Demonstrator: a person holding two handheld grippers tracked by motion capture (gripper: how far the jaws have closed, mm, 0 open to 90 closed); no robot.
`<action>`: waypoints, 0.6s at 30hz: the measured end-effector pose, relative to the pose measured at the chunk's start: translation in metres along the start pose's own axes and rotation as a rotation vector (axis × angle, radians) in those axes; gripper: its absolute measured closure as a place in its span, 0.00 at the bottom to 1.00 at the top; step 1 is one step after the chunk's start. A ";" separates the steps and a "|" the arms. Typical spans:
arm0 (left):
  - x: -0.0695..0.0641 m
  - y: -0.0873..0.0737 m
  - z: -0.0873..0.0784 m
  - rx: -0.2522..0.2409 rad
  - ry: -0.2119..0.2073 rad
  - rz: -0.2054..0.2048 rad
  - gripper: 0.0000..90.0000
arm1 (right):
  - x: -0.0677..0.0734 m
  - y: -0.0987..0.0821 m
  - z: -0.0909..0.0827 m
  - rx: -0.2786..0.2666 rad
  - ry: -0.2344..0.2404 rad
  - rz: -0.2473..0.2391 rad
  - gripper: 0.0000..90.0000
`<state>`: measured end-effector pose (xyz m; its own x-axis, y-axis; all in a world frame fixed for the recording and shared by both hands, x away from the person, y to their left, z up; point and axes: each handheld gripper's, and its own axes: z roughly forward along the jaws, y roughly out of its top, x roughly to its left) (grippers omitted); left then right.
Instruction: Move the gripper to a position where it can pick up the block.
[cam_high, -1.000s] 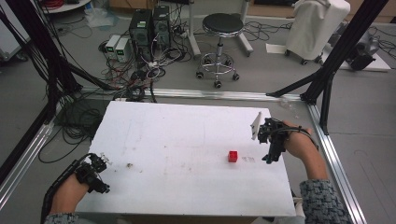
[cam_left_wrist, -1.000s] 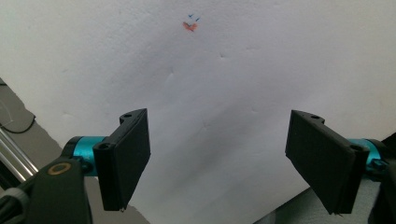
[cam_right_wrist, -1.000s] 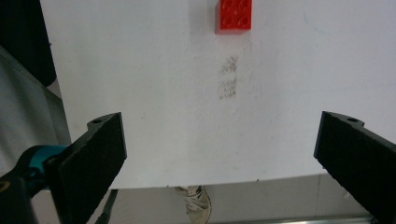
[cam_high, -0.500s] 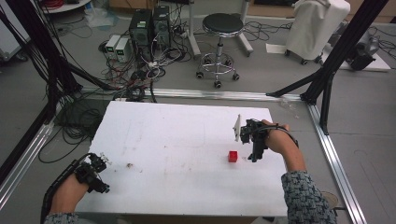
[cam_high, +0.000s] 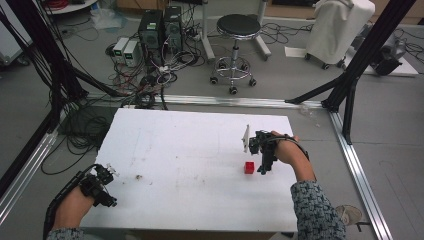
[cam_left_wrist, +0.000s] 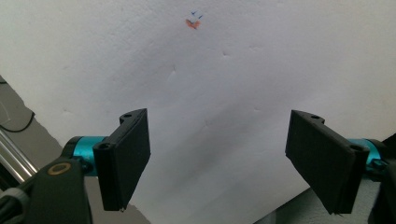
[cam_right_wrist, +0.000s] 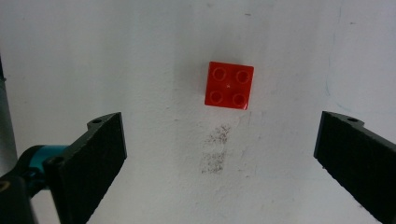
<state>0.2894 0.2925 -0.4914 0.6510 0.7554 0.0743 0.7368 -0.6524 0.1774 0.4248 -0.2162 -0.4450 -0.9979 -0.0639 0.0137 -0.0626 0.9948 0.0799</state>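
So the work here looks like picking up the red brick (cam_high: 249, 167), and it has hardly begun. In the high view the brick sits alone on the white table (cam_high: 190, 150), right of centre in the frame, studs up, with nothing touching it. The right tool (cam_high: 264, 167) hangs just beside it, on its right side in the frame, with the hand (cam_high: 287, 152) behind it.

In the right gripper view the brick (cam_right_wrist: 229, 85) lies flat in the upper middle of the frame, four studs showing, above a faint grey smudge (cam_right_wrist: 215, 151) on the table. The right tool (cam_right_wrist: 219, 154) has its jaws spread wide, one at the lower left of the frame and one at the lower right. The brick is ahead of the jaws, not between them, so no grasp is made yet.

The left tool (cam_high: 104, 182) rests near the lower left corner of the table in the high view, well apart from the brick. In the left gripper view its jaws are likewise spread wide over bare table, holding nothing, with a small orange and blue mark (cam_left_wrist: 192, 22) at the top of the frame.

As I judge it, the approach is nearly lined up. What is left is to bring the jaws around the brick, close them, and lift.
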 end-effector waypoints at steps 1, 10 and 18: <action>0.000 0.000 0.000 0.000 0.000 0.000 0.25 | 0.000 0.000 0.000 0.000 0.000 0.000 0.02; 0.001 -0.001 0.000 0.000 0.000 -0.007 0.25 | -0.008 0.005 0.020 -0.010 0.003 0.018 0.02; 0.001 -0.001 0.000 0.003 0.004 -0.006 0.25 | -0.010 0.002 0.037 -0.014 0.007 0.051 0.02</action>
<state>0.2893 0.2934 -0.4915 0.6460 0.7594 0.0770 0.7412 -0.6482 0.1745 0.4343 -0.2107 -0.4814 -0.9996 -0.0138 0.0246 -0.0115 0.9956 0.0928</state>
